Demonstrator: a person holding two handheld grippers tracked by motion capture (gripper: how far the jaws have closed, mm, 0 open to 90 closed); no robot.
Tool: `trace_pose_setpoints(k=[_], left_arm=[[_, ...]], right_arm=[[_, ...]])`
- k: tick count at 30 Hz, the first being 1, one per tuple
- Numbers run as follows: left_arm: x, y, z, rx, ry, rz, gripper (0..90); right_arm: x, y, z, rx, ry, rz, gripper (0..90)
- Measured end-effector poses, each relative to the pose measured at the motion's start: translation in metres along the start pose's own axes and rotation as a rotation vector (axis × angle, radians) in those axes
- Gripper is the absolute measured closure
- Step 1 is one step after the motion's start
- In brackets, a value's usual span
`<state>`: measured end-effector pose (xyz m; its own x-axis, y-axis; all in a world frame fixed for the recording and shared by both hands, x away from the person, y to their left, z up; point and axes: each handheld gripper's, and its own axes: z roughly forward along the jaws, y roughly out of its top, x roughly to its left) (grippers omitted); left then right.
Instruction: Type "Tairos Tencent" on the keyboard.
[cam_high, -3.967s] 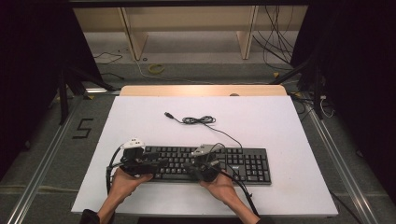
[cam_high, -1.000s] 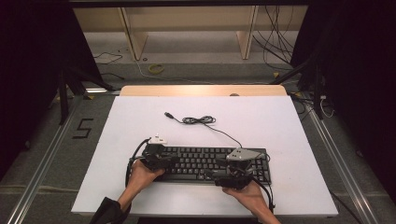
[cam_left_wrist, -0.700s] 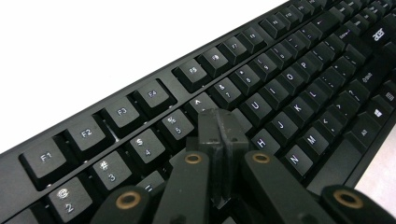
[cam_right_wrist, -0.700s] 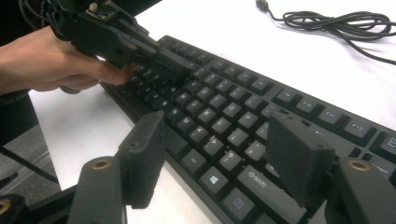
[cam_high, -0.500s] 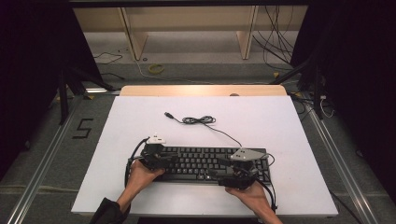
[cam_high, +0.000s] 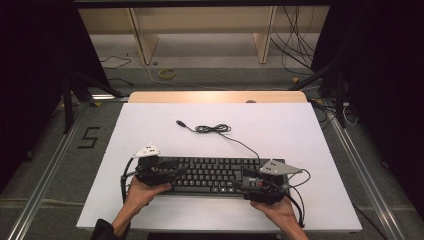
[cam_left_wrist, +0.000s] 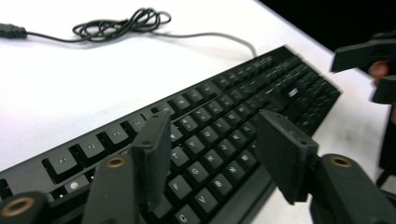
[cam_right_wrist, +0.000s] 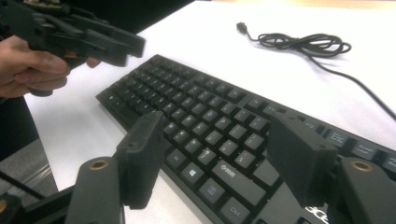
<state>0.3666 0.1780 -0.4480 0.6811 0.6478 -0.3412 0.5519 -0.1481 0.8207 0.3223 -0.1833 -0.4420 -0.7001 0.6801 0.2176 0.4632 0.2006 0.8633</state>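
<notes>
White tabletop (cam_high: 150, 130), high view. Left tongs (cam_high: 167, 172) sit over the left end of the black keyboard (cam_high: 215, 175), held by the person's left hand (cam_high: 142, 192). In the left gripper view the jaws stand apart, nothing between them, straddling the letter keys near the left end; whether the pads touch the keys cannot be told.

Keyboard lies flat near the front edge of the tabletop, long side parallel to that edge. Its cable (cam_high: 215, 129) runs from the right rear corner back to a loose coil mid-table, plug end (cam_high: 180, 123) free on the surface.

Right tongs (cam_high: 250, 187) over the right front part of the keyboard, right hand (cam_high: 280, 210) behind. Right gripper view: jaws spread, empty, above the bottom key row.
</notes>
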Motion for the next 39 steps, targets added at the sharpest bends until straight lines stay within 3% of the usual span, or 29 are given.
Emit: trace_pose_setpoints(k=[4,17,26,39], left_arm=[[-0.003,-0.007,-0.013,-0.035,-0.026,0.006,39.0],[-0.01,-0.029,-0.036,-0.068,-0.015,0.03,30.8],[-0.016,-0.041,-0.039,-0.071,-0.015,0.037,26.9],[-0.01,-0.04,-0.039,-0.08,0.011,0.036,27.1]], right_arm=[[-0.002,-0.004,-0.009,-0.021,-0.003,0.003,37.3],[-0.01,-0.022,-0.034,-0.059,-0.03,0.017,36.0],[-0.011,-0.033,-0.044,-0.078,-0.042,0.019,34.1],[-0.015,-0.037,-0.045,-0.081,-0.057,0.034,33.8]])
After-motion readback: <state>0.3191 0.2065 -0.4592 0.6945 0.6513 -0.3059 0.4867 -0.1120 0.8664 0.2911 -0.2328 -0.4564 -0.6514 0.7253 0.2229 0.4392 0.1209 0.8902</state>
